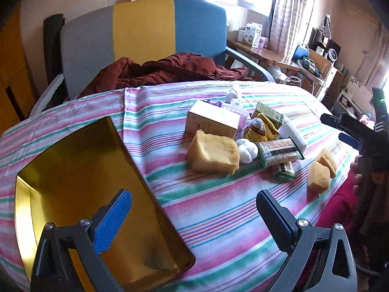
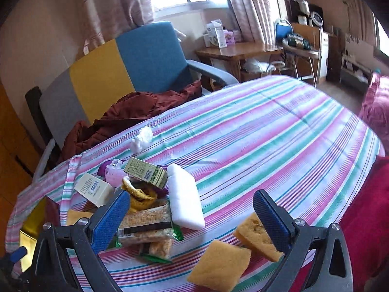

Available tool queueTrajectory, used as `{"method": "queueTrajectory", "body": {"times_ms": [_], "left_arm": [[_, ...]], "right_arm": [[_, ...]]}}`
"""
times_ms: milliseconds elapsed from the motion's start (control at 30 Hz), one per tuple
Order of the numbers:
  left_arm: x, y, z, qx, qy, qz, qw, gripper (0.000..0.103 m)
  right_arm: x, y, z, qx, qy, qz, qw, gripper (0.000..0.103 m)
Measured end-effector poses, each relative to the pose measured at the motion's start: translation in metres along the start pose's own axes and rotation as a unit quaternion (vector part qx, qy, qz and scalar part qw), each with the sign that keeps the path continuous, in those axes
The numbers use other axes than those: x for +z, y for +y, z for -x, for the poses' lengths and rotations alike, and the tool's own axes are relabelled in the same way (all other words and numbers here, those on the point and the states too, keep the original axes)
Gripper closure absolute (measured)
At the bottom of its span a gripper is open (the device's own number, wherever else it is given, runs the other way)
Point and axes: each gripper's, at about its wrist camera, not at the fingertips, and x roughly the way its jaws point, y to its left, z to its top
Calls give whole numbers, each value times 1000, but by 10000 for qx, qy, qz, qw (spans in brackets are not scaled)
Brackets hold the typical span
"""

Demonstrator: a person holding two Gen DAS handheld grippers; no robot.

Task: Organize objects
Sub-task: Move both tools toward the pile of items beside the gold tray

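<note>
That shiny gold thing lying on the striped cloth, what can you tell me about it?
The gold tray is a shallow rectangular dish with rounded corners and a low raised rim, with a mirror-like finish that looks like metal or glossy plastic. It lies flat on the striped cloth, apart from the pile of items, and nothing sits in the part that shows. The open left gripper hovers over its near end without touching it.

A striped cloth (image 1: 218, 206) covers the surface; ahead of the tongs lie a gold tray (image 1: 80, 170), sponges (image 2: 220, 265), boxes (image 1: 209, 119) and snack packets (image 2: 145, 221).
</note>
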Motion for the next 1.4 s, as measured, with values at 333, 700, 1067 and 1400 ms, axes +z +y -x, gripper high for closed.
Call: {"method": "queueTrajectory", "body": {"times_ms": [333,700,1067,1400], "left_arm": [[12,-10,-22,92,-37,-101,9999,0],[32,-34,-71,261,449,-345,9981,0],[50,-36,-122,515,811,-390,9946,0],[55,-34,-143,182,959,-174,9951,0]], "right_arm": [[-1,-6,-3,353,-30,-342,9988,0],[-2,-6,-7,540,57,-412,9977,0],[-2,-11,-9,684,126,-564,9960,0],[-2,-9,-12,695,184,-553,9959,0]]}}
